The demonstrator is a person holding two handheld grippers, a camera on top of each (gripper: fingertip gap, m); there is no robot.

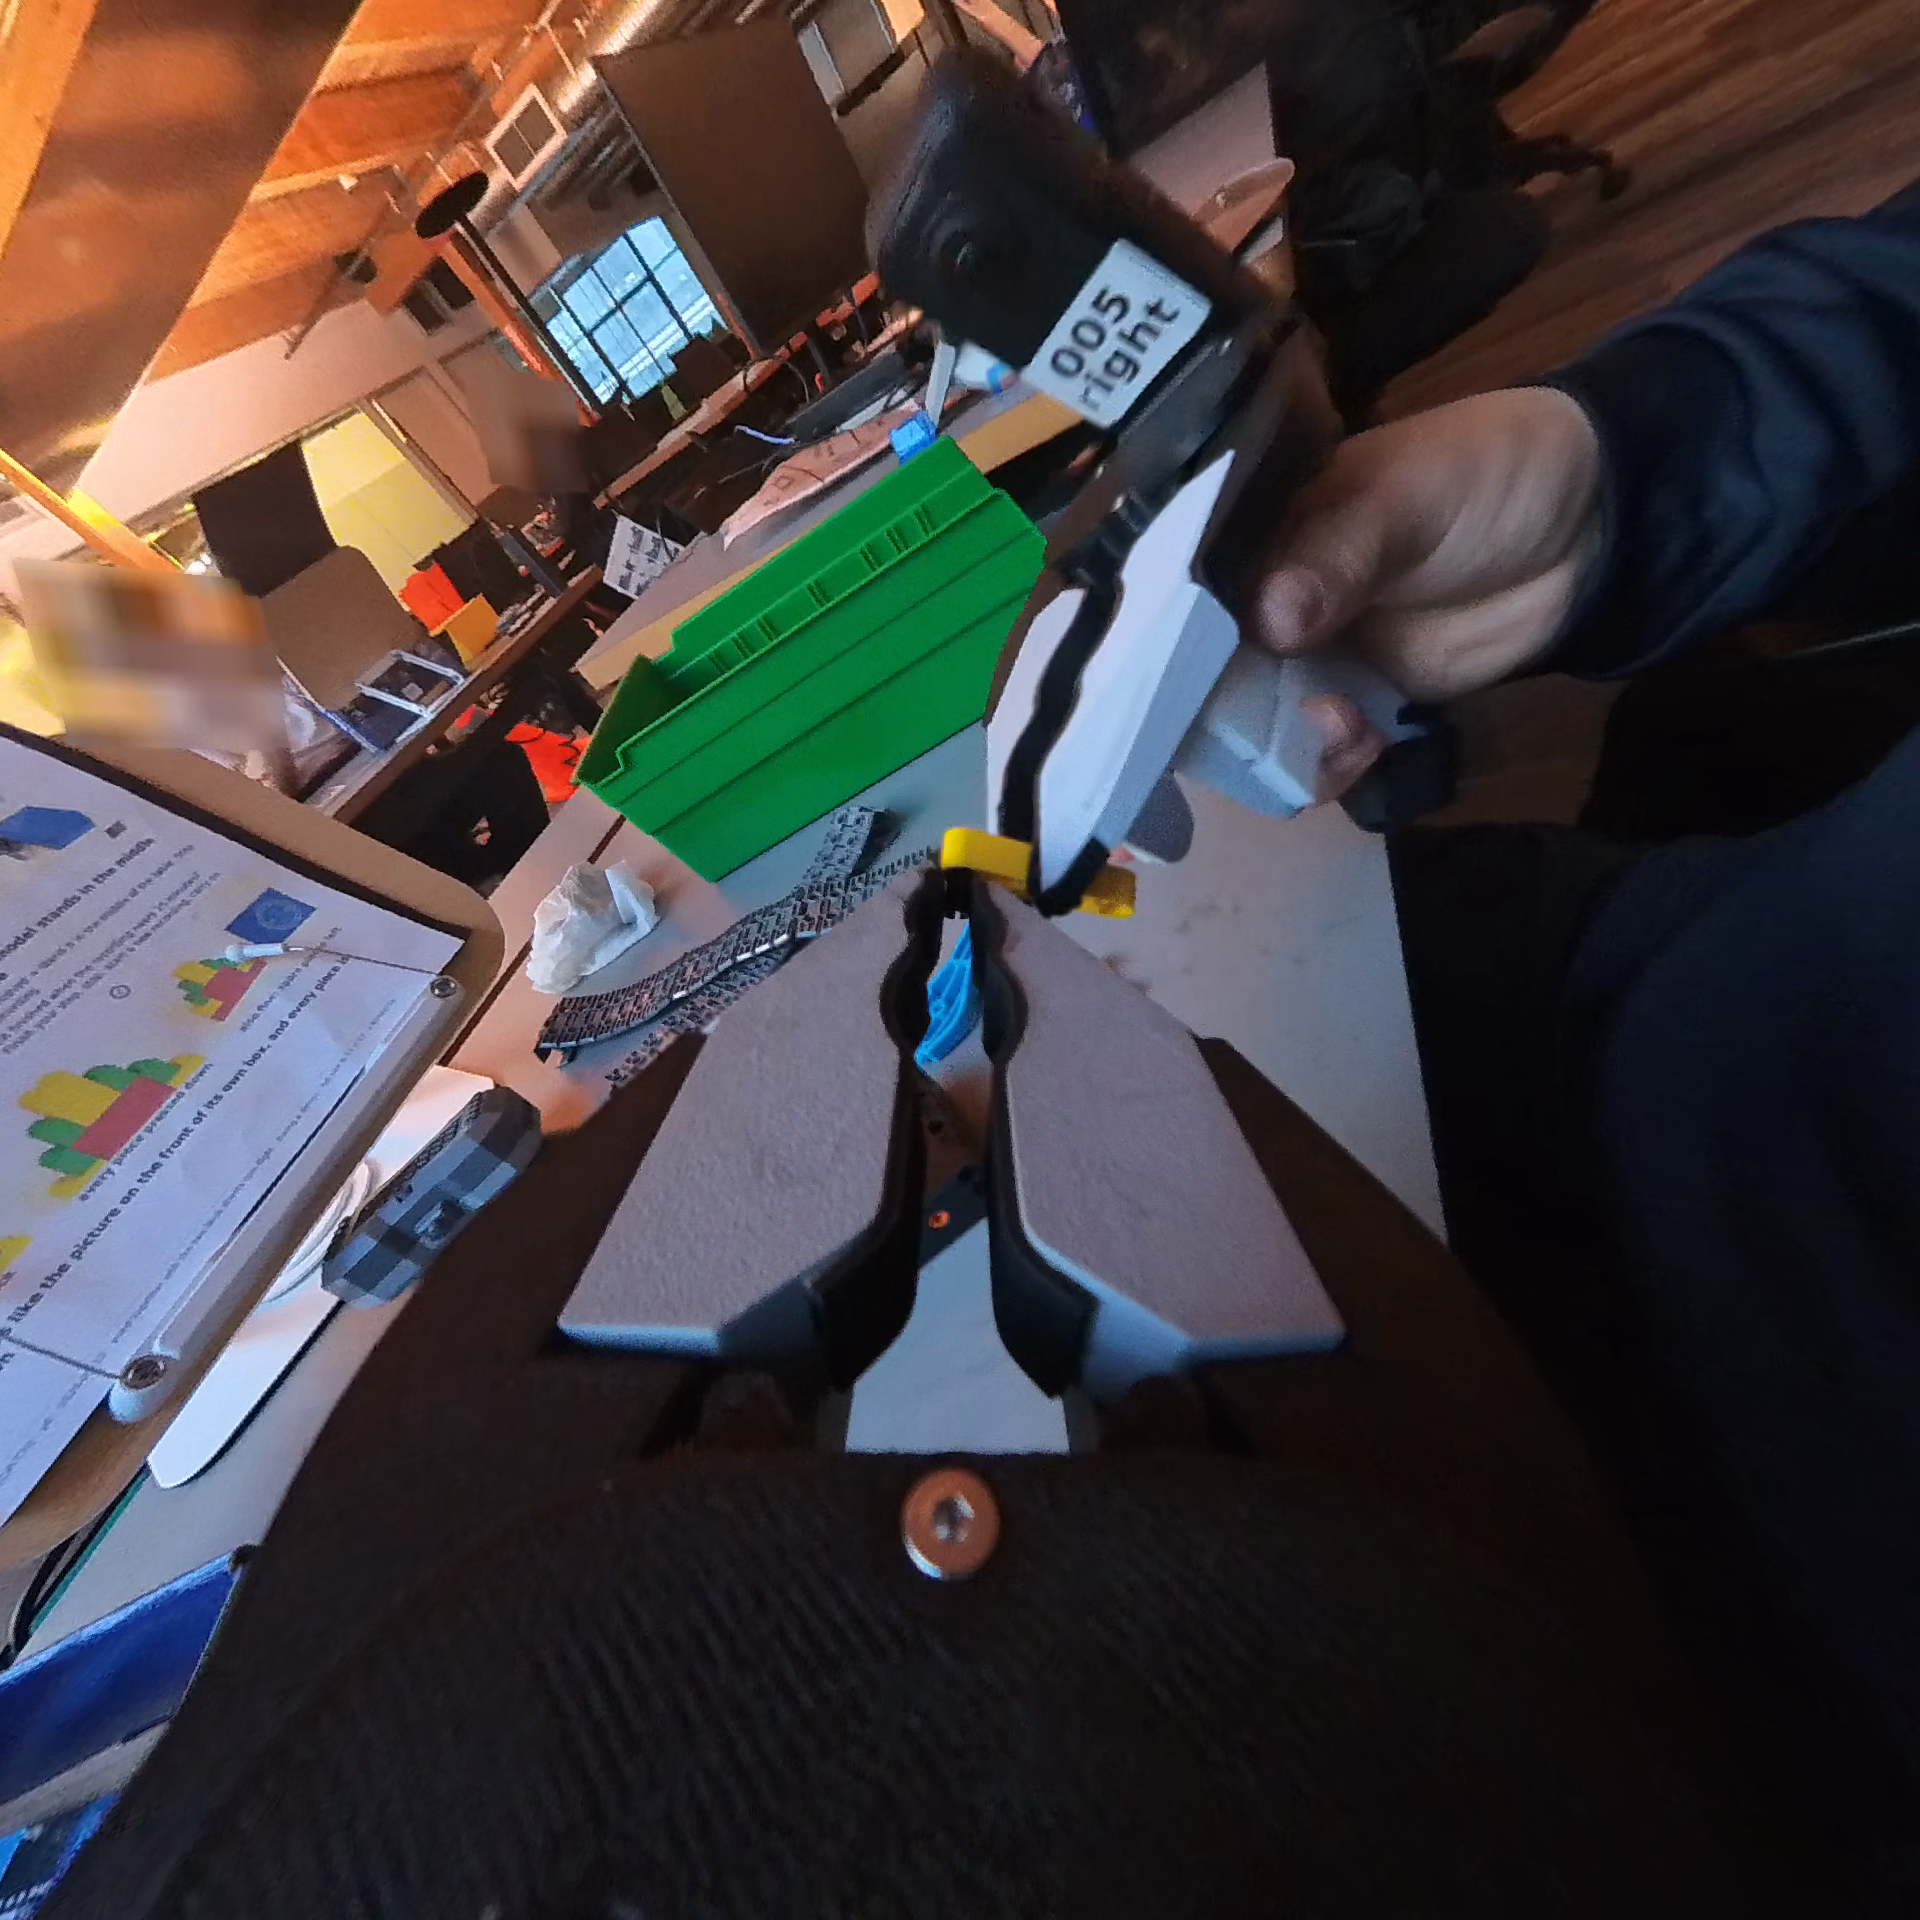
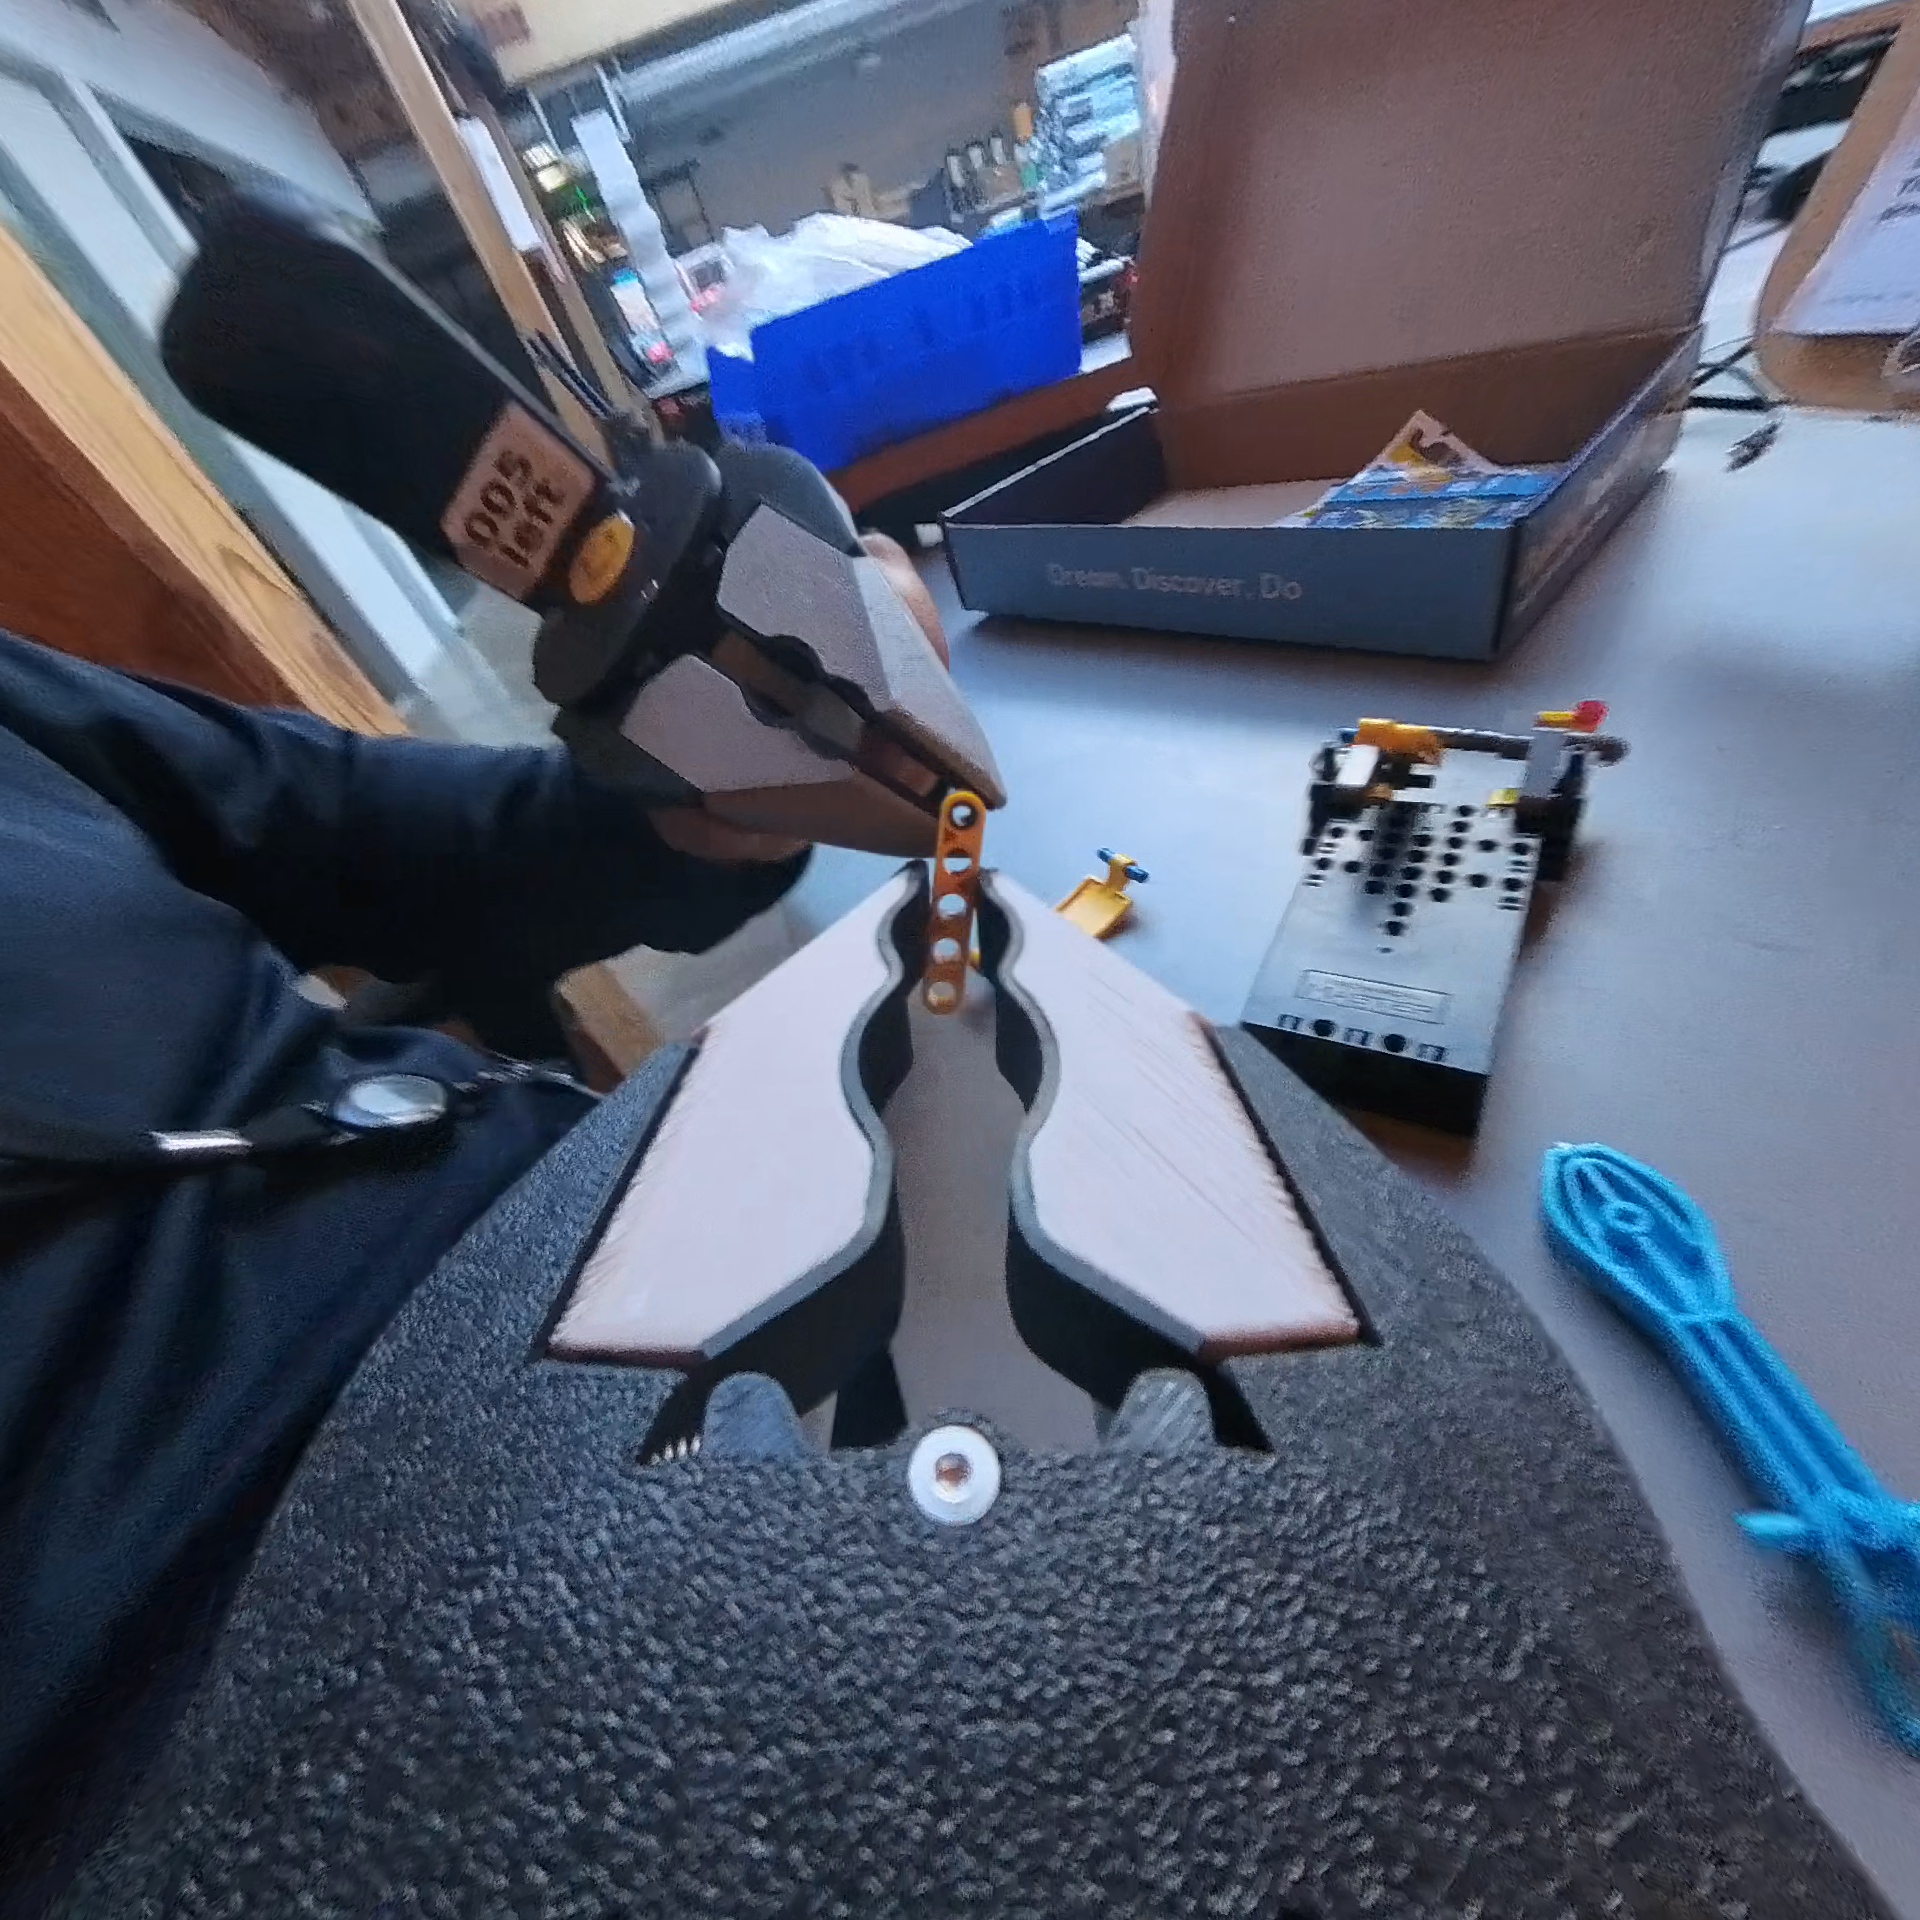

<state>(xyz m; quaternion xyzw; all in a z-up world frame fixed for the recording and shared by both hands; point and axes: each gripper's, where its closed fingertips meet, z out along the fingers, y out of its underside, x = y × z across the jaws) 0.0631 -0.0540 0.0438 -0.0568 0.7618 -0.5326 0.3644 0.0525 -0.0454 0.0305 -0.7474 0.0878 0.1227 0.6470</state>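
Note:
My right gripper (image 2: 951, 896) is shut on a yellow beam with holes (image 2: 952, 935) and holds it upright above the grey table (image 2: 1714, 883). My left gripper (image 2: 982, 802) comes in from the left, and its shut tips touch the beam's top end. In the left wrist view my left gripper (image 1: 948, 891) pinches what looks like a small black pin (image 1: 948, 883) against the end of the yellow beam (image 1: 987, 854). The right gripper (image 1: 1060, 883) clamps that beam from above, held by a hand (image 1: 1434, 540).
A black hub with a small build (image 2: 1403, 914), a yellow scoop piece (image 2: 1099, 900), a blue tool (image 2: 1714, 1351) and an open cardboard box (image 2: 1247, 592) lie ahead. A green bin (image 1: 821, 686), black tread strips (image 1: 717, 971), crumpled paper (image 1: 587, 925) and a printed sheet on a board (image 1: 156, 1039) lie to the left. Only a small space, under 4 cm, lies between the two pairs of fingers.

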